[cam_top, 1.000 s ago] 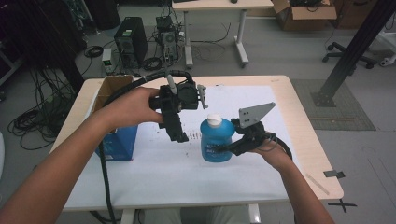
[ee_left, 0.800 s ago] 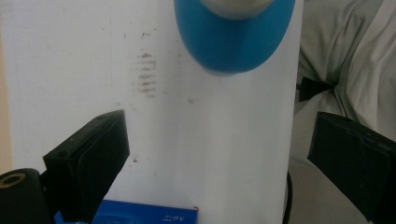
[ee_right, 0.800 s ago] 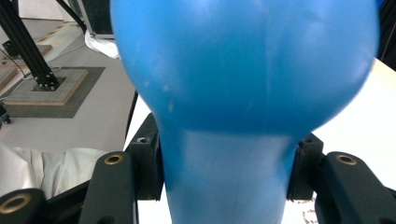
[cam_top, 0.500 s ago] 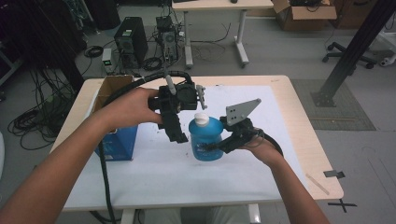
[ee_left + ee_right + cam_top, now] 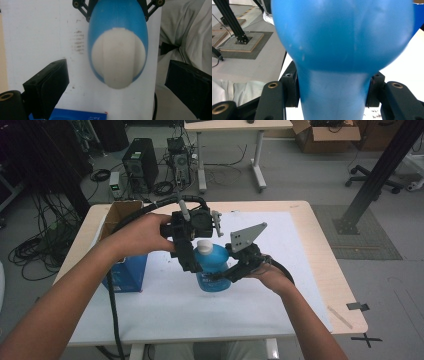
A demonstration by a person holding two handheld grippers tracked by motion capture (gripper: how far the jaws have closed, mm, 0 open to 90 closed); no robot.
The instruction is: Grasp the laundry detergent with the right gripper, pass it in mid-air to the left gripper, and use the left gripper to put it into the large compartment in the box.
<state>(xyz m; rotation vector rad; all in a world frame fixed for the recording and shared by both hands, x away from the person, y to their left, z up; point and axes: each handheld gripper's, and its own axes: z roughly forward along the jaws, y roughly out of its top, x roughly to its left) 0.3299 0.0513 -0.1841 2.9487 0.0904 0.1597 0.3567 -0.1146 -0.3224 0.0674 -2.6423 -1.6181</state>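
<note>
My right claw point(image 5: 220, 276) grips the blue bottle point(image 5: 212, 270), its two black jaws pressed against the narrow waist of the bottle, one on each side, as the right gripper view shows. The bottle's wide rounded body point(image 5: 342, 35) bulges just above those jaws. In the high view the bottle stands upright in my grip, over the white sheet point(image 5: 165, 305) that covers the worktop point(image 5: 330, 270), with the grey three-cornered plate point(image 5: 246, 236) of this claw rising just beside the bottle's shoulder.

My left claw point(image 5: 196, 265) comes down from above, with its jaws wide apart and nothing pressed between them. In the left gripper view the bottle's white cap point(image 5: 118, 58) sits between those two jaws and a little ahead of them, touching neither; one pad point(image 5: 51, 85) stands to one side of the cap and the other point(image 5: 190, 85) well off to the other side. Beyond the cap I see the right claw's jaws hugging the blue body point(image 5: 117, 17).

A blue box point(image 5: 125, 272) stands on the worktop on the far side of my left claw from the bottle, beneath my left forearm, with a cardboard box point(image 5: 122, 212) just behind it.
</note>
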